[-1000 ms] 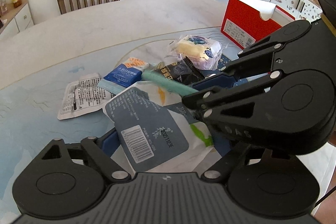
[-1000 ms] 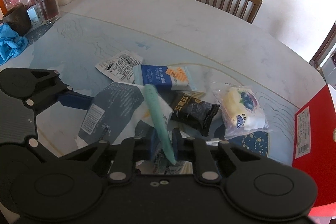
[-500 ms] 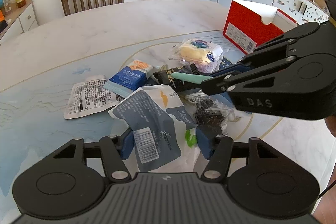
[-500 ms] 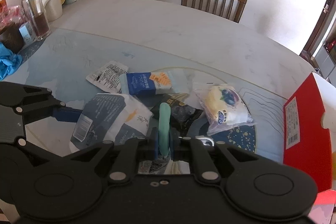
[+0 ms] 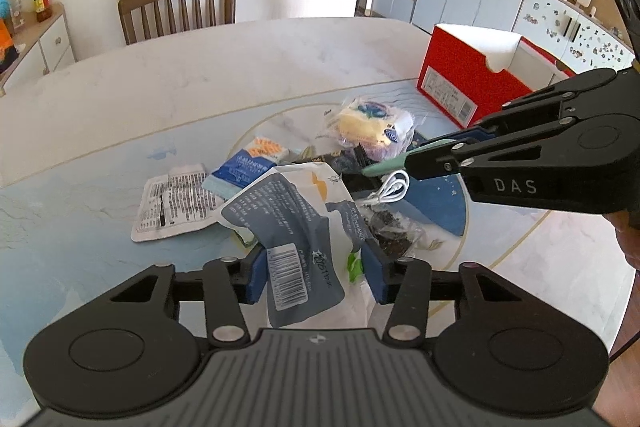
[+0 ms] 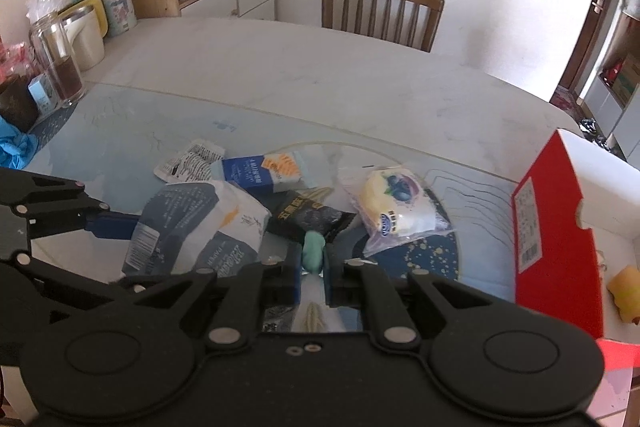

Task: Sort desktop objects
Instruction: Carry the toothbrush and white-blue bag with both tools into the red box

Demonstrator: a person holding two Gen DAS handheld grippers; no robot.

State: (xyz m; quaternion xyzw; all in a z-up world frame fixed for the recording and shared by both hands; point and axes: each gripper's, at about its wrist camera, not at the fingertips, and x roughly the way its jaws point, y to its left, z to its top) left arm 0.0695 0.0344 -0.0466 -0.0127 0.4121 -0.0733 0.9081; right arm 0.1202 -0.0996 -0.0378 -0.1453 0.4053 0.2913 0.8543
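My left gripper [image 5: 316, 275] is closing its jaws on a grey-blue and white packet [image 5: 288, 215]. Both blue pads press its sides and the packet buckles upward. In the right wrist view the same packet [image 6: 192, 223] lies at the left of the pile. My right gripper [image 6: 313, 267] is shut on a slim teal stick [image 6: 313, 253], held above the pile. The stick's tip [image 5: 384, 167] shows in the left wrist view. Beneath it lie a black snack packet [image 6: 308, 215], a bagged yellow bun [image 6: 396, 205], a blue and orange packet [image 6: 260, 173] and a white printed sachet [image 6: 192, 163].
An open red shoe box [image 6: 552, 239] stands at the right of the table. A coiled white cable [image 5: 390, 187] and a clear bag of dark bits [image 5: 392, 231] lie near the pile. Jars and a kettle [image 6: 86, 35] crowd the far left. A wooden chair [image 6: 380, 11] stands behind.
The left jaws have narrowed from wide apart onto the grey-blue packet, which now bulges. The right gripper has carried the teal stick up and to the right, uncovering the white cable.
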